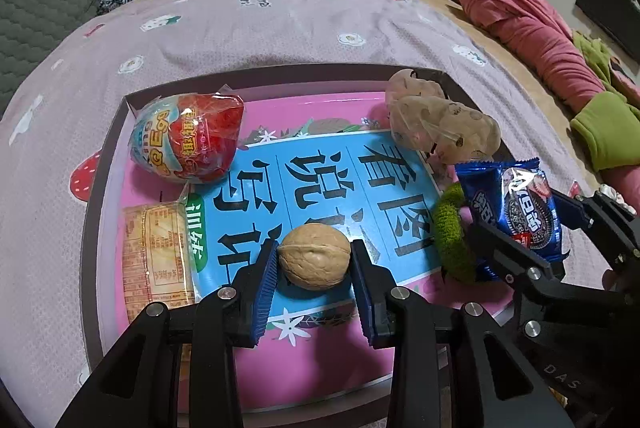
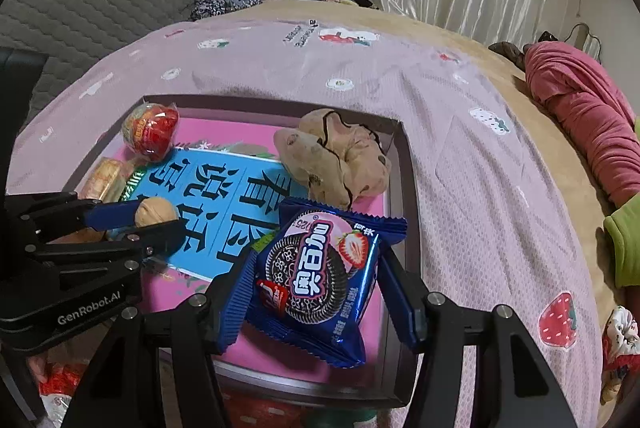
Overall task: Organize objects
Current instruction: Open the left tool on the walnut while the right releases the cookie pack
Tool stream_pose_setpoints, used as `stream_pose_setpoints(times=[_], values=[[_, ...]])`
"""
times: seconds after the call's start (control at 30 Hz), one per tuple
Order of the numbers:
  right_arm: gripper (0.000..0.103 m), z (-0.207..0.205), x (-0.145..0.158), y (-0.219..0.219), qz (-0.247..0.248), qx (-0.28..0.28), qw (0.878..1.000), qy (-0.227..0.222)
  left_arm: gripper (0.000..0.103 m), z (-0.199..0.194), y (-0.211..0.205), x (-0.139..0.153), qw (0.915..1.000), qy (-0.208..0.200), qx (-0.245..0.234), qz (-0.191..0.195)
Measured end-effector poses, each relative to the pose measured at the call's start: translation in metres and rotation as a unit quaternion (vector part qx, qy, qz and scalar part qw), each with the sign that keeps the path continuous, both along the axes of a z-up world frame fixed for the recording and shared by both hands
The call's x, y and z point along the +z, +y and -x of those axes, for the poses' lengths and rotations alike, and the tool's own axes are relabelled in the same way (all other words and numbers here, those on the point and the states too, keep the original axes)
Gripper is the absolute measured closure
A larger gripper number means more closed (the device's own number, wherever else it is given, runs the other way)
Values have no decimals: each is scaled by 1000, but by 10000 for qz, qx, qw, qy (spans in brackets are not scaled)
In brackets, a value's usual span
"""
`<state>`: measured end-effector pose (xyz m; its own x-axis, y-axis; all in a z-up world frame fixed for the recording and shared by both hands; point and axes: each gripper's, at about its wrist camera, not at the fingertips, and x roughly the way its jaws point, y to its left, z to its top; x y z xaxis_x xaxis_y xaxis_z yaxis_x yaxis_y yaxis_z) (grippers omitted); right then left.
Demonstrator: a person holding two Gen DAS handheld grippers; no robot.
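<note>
Our left claw (image 1: 314,262) has its blue pads against both sides of a walnut (image 1: 314,255), closed on it just over the book (image 1: 328,196) that lines the tray (image 1: 100,188); whether the nut rests on the cover or is lifted off it we cannot tell. Our right claw (image 2: 316,280) grips a blue cookie pack (image 2: 316,276) by its edges, held tilted above the tray's near right part.

Outward from there, the tray already holds several things: a red toy egg (image 1: 188,138) at the far left corner, a cracker pack (image 1: 154,256) along the left side, a beige scrunchie (image 1: 440,120) at the far right corner, and a green scrunchie (image 1: 454,232) on the right edge, just behind the cookie pack in the left view.

We judge the sorting well along, with most items in the tray and these two in hand, either going down or coming up. In the right view a floral scrunchie (image 2: 619,332) lies on the bedspread (image 2: 460,156) well right of the tray, and a red wrapper (image 2: 60,384) shows below the left claw, so some gathering may remain.
</note>
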<state>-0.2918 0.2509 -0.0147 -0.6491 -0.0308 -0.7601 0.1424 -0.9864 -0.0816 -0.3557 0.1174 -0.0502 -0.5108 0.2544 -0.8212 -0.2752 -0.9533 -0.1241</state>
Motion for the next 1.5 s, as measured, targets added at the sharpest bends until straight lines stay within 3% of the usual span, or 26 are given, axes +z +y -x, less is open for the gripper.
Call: stream_pose_setpoints(times=[0.5, 0.63, 0.97, 1.3, 1.5], values=[[41, 2, 0, 2, 47, -49, 10000, -71, 66, -2, 0, 1, 10000, -50, -38, 4], [41, 2, 1, 2, 57, -42, 10000, -66, 58, -3, -3, 6, 9999, -24, -24, -142], [38, -1, 6, 3, 60, -45, 10000, 14, 49, -3, -6, 8, 9999, 6, 51, -102], [34, -8, 19, 7, 135, -79, 9997, 195, 28, -10, -11, 25, 9995, 255, 113, -126], [29, -15, 31, 6, 167, -84, 9992, 350, 24, -16, -16, 39, 9988, 427, 242, -95]])
